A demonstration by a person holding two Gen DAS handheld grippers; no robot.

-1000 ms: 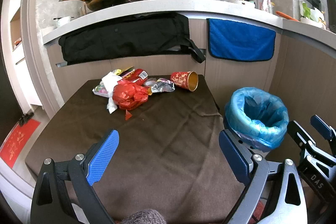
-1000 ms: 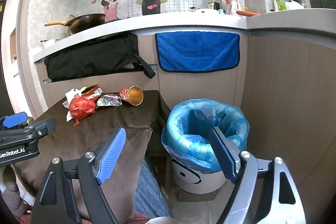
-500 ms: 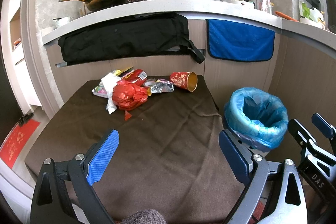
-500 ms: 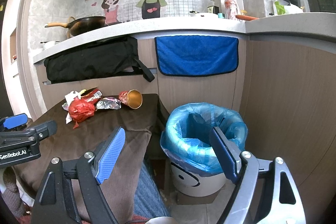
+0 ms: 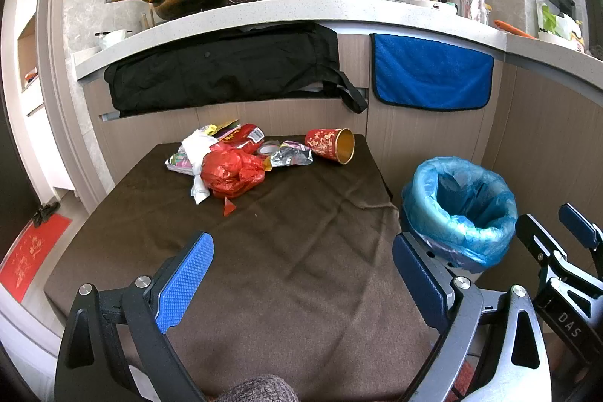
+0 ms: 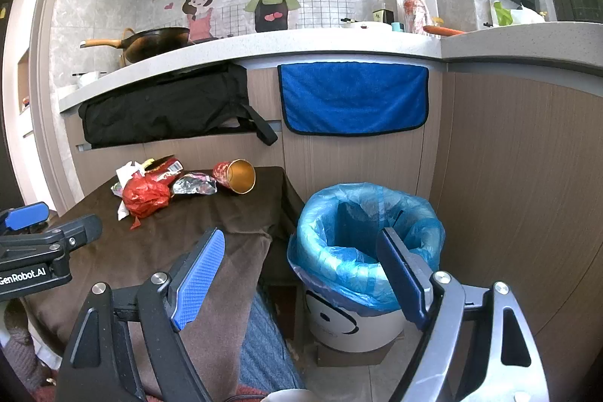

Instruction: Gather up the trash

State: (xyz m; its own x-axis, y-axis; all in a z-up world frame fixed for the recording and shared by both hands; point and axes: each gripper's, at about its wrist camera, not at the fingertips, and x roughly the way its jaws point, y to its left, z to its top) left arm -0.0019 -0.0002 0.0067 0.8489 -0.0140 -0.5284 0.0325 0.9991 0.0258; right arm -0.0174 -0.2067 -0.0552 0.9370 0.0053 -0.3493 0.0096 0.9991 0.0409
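Both claws spread wide and empty, left gripper (image 5: 301, 274) and right gripper (image 6: 301, 270); far red plastic bag (image 5: 231, 172) likely light, soft, crinkly: best pinched at bunched top, paper cup (image 5: 331, 145) by rim.

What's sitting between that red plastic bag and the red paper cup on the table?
A crumpled silver foil wrapper lies between the red bag and the tipped-over cup. Both wrist views show it.
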